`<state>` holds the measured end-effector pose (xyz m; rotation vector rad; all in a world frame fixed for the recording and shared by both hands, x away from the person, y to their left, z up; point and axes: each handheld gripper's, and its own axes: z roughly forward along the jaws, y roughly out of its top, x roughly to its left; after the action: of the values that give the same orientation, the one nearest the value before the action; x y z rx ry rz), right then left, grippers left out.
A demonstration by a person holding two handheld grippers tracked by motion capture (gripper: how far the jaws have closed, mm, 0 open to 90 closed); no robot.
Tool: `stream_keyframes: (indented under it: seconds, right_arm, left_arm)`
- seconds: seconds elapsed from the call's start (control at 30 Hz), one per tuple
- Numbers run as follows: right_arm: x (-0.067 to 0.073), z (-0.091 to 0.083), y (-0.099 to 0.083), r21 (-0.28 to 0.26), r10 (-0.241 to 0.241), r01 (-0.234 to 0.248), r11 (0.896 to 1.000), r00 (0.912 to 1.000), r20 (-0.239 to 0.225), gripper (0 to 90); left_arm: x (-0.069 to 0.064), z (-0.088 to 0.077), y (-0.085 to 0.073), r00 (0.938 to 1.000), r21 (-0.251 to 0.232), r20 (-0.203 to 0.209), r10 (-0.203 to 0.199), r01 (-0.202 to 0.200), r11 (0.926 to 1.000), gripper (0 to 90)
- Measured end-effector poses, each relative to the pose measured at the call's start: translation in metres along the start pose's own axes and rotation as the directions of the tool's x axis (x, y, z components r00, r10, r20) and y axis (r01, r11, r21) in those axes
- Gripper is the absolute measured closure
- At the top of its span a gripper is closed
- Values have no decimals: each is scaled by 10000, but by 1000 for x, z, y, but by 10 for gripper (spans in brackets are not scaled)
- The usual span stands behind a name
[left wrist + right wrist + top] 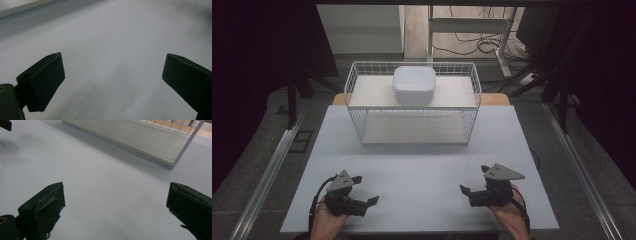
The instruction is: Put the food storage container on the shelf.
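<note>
Two hand-held grippers are being rested low in the high view — the left gripper point(364, 191) at lower left, the right gripper point(473, 182) at lower right — on a pale table point(422, 170). Both sets of jaws are being held wide apart, and nothing is being gripped by either; bare tabletop is lying between the pads in each gripper view.

The nearest object, a white bowl point(414, 84), is sitting upside down on the upper shelf of a white wire basket point(357, 82) at upper centre, well apart from both grippers. By the look of things, the work is only being started — no reach is being made, and the bowl is lying untouched.

Much is being kept from view. The basket's lower shelf point(140, 138) is being cut off at the top of the right gripper view, what lies under the bowl cannot be told, and the room's edges are being lost in darkness.
</note>
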<state>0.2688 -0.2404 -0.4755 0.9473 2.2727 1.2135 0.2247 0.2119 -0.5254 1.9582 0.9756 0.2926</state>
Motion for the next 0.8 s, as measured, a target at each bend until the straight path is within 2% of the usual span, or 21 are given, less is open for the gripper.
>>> stream_keyframes:
  seconds: [0.27,0.4,0.53,0.63,0.8]
  right_arm:
    - [-6,-12,-14,161,368,-373,9992,9989,305,14]
    - [-9,-17,-22,362,560,-581,9977,9968,566,14]
    - [-12,-20,-32,704,859,-908,9934,9939,694,13]
    - [-12,-20,-39,954,1002,-1072,9896,9921,753,13]
    - [-11,-18,-46,1501,887,-1011,9835,9922,876,12]
  left_arm:
    - [8,-13,-14,9993,160,-260,-279,283,9995,29]
    - [13,-19,-20,9979,185,-368,-540,547,9983,26]
    - [16,-20,-24,9963,302,-241,-822,829,9961,17]
    - [16,-18,-24,9964,438,-241,-817,827,9956,15]
    - [16,-17,-24,9960,557,-268,-848,862,9947,16]
